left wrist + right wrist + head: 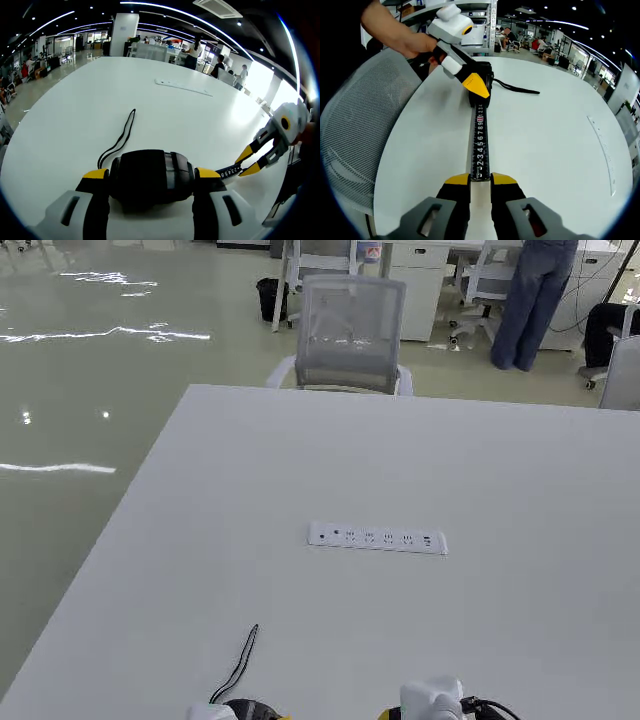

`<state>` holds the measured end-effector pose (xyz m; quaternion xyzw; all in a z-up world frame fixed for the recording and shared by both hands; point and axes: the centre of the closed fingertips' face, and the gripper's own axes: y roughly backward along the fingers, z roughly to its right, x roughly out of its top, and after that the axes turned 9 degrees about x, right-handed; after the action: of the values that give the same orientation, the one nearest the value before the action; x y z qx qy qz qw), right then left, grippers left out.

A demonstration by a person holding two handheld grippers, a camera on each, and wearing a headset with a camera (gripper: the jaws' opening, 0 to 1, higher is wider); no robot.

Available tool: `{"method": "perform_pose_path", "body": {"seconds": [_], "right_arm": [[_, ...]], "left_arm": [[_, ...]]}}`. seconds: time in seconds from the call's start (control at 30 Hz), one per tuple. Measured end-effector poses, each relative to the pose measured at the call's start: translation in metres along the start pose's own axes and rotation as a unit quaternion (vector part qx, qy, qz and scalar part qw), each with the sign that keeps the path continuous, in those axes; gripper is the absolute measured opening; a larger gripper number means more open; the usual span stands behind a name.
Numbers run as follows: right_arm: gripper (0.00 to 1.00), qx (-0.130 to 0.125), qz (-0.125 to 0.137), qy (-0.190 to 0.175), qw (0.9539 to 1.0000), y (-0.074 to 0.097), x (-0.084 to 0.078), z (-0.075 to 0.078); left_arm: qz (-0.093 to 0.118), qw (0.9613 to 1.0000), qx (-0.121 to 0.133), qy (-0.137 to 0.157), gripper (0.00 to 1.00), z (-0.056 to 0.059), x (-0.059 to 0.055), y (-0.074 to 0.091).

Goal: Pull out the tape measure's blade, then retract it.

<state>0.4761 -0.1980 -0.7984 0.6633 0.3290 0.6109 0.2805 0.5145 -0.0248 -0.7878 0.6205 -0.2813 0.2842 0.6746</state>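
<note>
The left gripper point(151, 173) is clamping the black, rounded tape measure case point(142, 187) squarely between its yellow-tipped fingers point(95, 174), one tip pressing on each side of the case, which is sitting near the near edge of the white table point(300, 460). The right gripper point(480, 179) is standing with its jaws drawn narrow, pinching the free end of the dark blade point(480, 145) with white numerals. The blade is stretching in a straight line from the case's mouth to those tips, its long axis running along the table's near edge (in the right gripper view it is pointing directly away from the jaws). Whether the blade is touching the tabletop is hard to tell. The head view is cutting both grippers off at its bottom edge, hiding the blade and most of the case. The thin black wrist strap point(120, 137) is trailing from the case out across the table, towards the flat white power strip point(377, 538) lying well apart from it. A bare hand point(412, 42) is gripping the left gripper's handle.
</note>
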Motion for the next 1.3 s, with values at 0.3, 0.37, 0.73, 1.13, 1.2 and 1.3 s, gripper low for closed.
{"method": "perform_pose_path", "body": {"seconds": [0.3,0.37,0.73,1.13,1.2,1.3], "right_arm": [[0.13,0.000,0.001,0.001,1.0000,-0.0002,0.0030,0.0003],[0.13,0.001,0.001,0.001,1.0000,-0.0007,0.0030,0.0005],[0.13,0.002,0.001,0.003,1.0000,-0.0020,0.0055,0.0002],[0.13,0.005,0.001,0.004,1.0000,-0.0053,0.0091,0.0000],[0.13,0.005,0.001,0.004,1.0000,-0.0053,0.0091,0.0000],[0.13,0.005,0.000,0.004,1.0000,-0.0046,0.0101,-0.0003]], "left_arm": [[0.000,1.0000,-0.003,0.003,0.65,-0.0009,0.0001,-0.0002],[0.000,1.0000,-0.004,0.003,0.65,-0.0018,-0.0004,-0.0016],[0.001,1.0000,-0.008,0.005,0.65,-0.0023,0.0002,-0.0003],[-0.001,0.9999,-0.014,0.007,0.65,-0.0023,-0.0003,-0.0008],[-0.001,0.9999,-0.015,0.007,0.65,-0.0021,-0.0005,-0.0011],[-0.001,0.9998,-0.015,0.008,0.65,-0.0022,-0.0003,-0.0012]]}}
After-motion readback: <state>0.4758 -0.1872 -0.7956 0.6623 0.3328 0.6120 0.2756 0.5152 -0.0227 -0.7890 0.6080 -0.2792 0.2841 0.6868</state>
